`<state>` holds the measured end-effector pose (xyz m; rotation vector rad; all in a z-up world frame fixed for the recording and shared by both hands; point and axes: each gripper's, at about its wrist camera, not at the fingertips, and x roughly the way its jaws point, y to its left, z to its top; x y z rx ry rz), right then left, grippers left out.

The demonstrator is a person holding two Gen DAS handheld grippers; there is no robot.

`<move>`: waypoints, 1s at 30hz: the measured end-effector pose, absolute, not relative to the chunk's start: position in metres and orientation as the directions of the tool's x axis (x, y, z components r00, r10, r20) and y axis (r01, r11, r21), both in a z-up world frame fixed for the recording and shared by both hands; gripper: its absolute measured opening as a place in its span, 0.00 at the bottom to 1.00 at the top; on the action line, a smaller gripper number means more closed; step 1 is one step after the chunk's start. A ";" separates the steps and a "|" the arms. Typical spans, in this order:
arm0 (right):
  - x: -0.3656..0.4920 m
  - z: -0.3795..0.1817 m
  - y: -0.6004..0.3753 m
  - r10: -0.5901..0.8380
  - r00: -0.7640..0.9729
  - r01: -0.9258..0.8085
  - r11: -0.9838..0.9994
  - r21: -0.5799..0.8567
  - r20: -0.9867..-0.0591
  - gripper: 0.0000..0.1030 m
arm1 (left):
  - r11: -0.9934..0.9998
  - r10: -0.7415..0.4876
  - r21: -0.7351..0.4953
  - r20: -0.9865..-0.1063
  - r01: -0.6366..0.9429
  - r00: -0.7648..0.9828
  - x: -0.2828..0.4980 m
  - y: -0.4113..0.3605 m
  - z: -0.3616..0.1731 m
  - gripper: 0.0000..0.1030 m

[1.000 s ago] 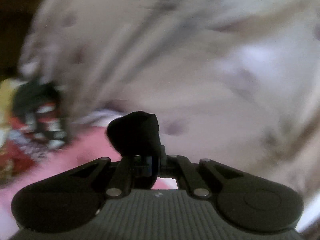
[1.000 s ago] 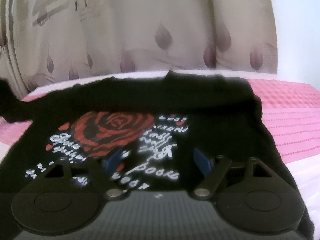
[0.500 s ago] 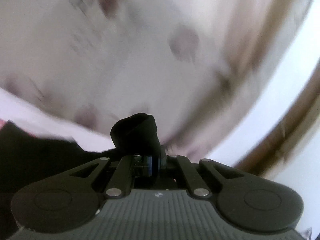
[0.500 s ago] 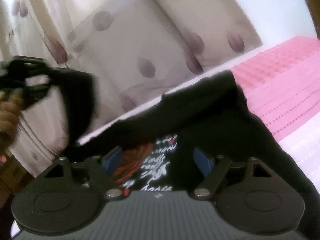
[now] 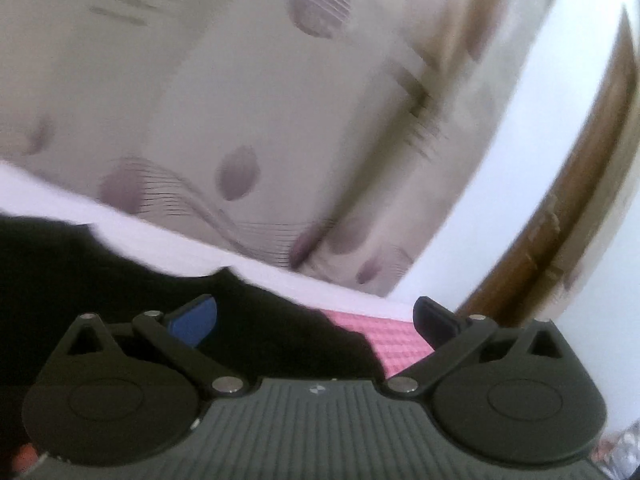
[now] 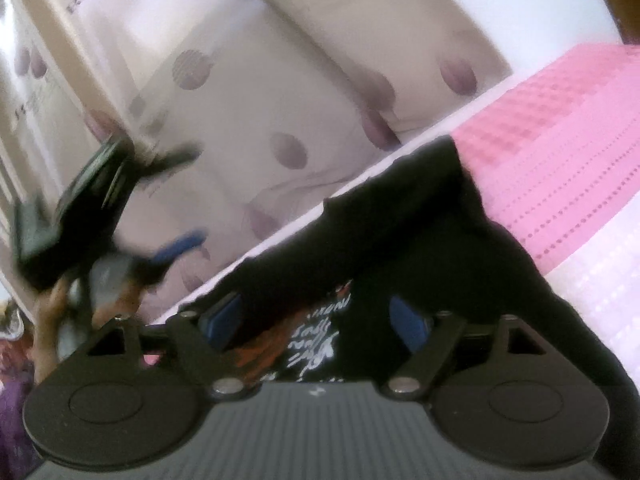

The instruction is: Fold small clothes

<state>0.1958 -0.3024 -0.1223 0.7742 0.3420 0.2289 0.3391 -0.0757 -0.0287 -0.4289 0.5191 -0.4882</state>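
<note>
A black T-shirt (image 6: 420,240) with a red rose print and white lettering is seen spread on a bed covered by a pink sheet (image 6: 568,152), its far edge raised in a fold along the bed's rim. The right tool (image 6: 320,322) is held low over the printed front, its blue pads (image 6: 408,326) standing apart with cloth lying beneath them but not pinched. The left tool (image 5: 316,318) is seen with its jaws opening wide; nothing is gripped between its pads (image 5: 196,320), and the black cloth lies below them beside a strip of pink sheet. In the right wrist view, the left tool is carried by a hand (image 6: 52,304), blurred, before a beige curtain (image 6: 280,92) patterned with mauve petals
</note>
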 end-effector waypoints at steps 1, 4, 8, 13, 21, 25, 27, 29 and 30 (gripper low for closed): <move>0.196 -0.122 -0.306 0.325 0.920 -0.070 0.685 0.725 -0.218 0.79 | 0.817 -0.513 -0.488 -0.374 0.307 0.772 0.331 -0.061 -0.032 1.00; 0.206 -0.109 -0.314 0.318 0.915 -0.057 0.711 0.701 -0.248 0.79 | 0.884 -0.403 -0.406 -0.414 0.230 0.816 0.305 -0.020 -0.045 1.00; 0.246 -0.074 -0.320 0.300 0.910 -0.094 0.823 0.561 -0.287 0.79 | 0.945 -0.243 -0.307 -0.443 0.108 0.863 0.285 0.027 -0.078 1.00; 0.327 -0.065 -0.321 0.248 0.863 -0.054 0.912 0.407 -0.441 0.63 | 0.894 -0.210 -0.448 -0.453 -0.017 0.866 0.283 0.062 -0.104 1.00; 0.349 -0.072 -0.317 0.230 0.871 -0.066 0.930 0.361 -0.434 0.04 | 0.891 -0.152 -0.446 -0.462 -0.081 0.873 0.289 0.063 -0.101 1.00; 0.338 -0.063 -0.329 0.119 0.916 -0.004 0.958 0.288 -0.383 0.03 | 0.891 -0.151 -0.447 -0.461 -0.082 0.874 0.286 0.063 -0.105 1.00; 0.346 -0.079 -0.335 0.103 0.894 0.030 0.957 0.288 -0.436 0.03 | 0.890 -0.154 -0.449 -0.460 -0.080 0.875 0.286 0.062 -0.106 1.00; 0.353 -0.095 -0.341 0.116 0.872 0.043 0.950 0.310 -0.475 0.03 | 0.893 -0.153 -0.442 -0.463 -0.078 0.873 0.286 0.061 -0.107 1.00; 0.355 -0.100 -0.344 0.135 0.870 0.039 0.940 0.339 -0.475 0.04 | 0.895 -0.150 -0.440 -0.464 -0.080 0.873 0.286 0.061 -0.107 1.00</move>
